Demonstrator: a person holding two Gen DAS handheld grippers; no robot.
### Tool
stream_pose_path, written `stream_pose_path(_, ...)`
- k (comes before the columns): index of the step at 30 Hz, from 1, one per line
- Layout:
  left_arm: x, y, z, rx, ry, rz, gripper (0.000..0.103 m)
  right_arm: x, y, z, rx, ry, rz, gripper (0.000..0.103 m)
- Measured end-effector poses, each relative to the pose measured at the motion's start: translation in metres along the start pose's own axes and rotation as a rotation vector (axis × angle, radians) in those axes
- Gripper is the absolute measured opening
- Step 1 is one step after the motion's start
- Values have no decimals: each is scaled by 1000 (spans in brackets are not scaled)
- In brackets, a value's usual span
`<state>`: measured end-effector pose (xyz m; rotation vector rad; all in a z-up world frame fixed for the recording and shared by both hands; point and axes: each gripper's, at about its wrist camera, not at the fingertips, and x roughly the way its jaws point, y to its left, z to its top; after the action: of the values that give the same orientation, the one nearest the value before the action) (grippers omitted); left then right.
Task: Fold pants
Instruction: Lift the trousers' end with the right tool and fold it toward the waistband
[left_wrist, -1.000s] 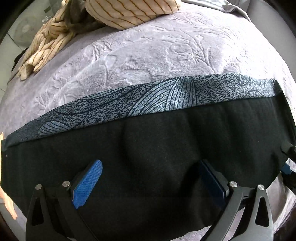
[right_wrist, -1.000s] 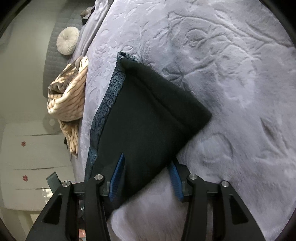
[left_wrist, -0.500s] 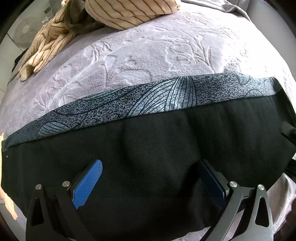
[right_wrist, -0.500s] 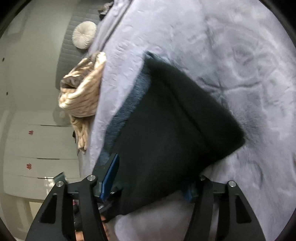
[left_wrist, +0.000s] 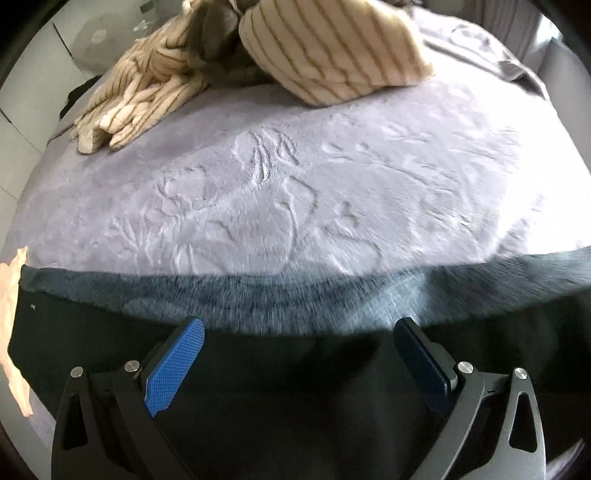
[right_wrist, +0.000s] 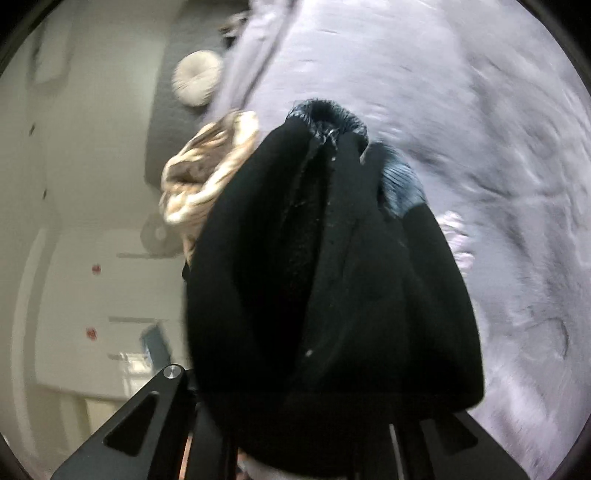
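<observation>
Bed (left_wrist: 332, 177): covered with lilac plush, embossed with a raised floral pattern; fills most of both views.
Background: pale wall and white cabinet fronts at 9 o'clock in the right wrist view; round cream cushion (right_wrist: 195, 79) against a grey padded headboard at 11 o'clock.
Striped fabric (left_wrist: 325, 51): cream with tan stripes, heaped at 12 o'clock of the left wrist view, trailing off toward 10 o'clock; seen again at 9 o'clock of the bunched cloth in the right wrist view.
Pants (left_wrist: 295, 387): black, with a blue-grey patterned band along the far edge; spread flat on the bed across the lower part of the left wrist view, blurred along the band.
Left hand-held gripper (left_wrist: 299, 354): jaws wide apart, blue pads (left_wrist: 173, 365) over the black cloth, nothing pinched; patterned band just beyond the tips at 12 o'clock.
Right hand-held gripper (right_wrist: 314, 417): jaws just closed down narrow, clamped on a bunch of the pants (right_wrist: 332, 277); fingertips hidden under the cloth.
Held bunch: rises from 6 o'clock toward 12 o'clock, filling the middle of the right wrist view, folds gathered, patterned band showing at 12 and 1 o'clock; lifted clear of the bed or touching it, cannot tell.
</observation>
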<state>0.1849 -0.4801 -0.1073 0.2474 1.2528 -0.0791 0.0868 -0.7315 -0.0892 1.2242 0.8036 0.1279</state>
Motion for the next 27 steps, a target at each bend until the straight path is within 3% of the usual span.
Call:
stream_pose_path(2,22,-13,1,70,42,37,103,0,17,-4,-54,2,-4,14)
stream_pose_path(4,27,-16,-1,92,25,53,103,4,35,-8,-117,19,-29,14)
stream_pose_path(8,13,-5,0,77,12,4,103,10,66,-17,-221,16,-97,14)
stream_pose_path(17,-34,91,-11,53,-69,-93,103,26,148,-64,-465,-18,-319,15)
stream_pose_path(23,-43,195,-35,-16,-64,-51,103,114,203,-146,-698,74,-486,23)
stream_pose_path(27,-32,264,-60,-95,-6,5,103,200,199,-203,-796,195,-627,36)
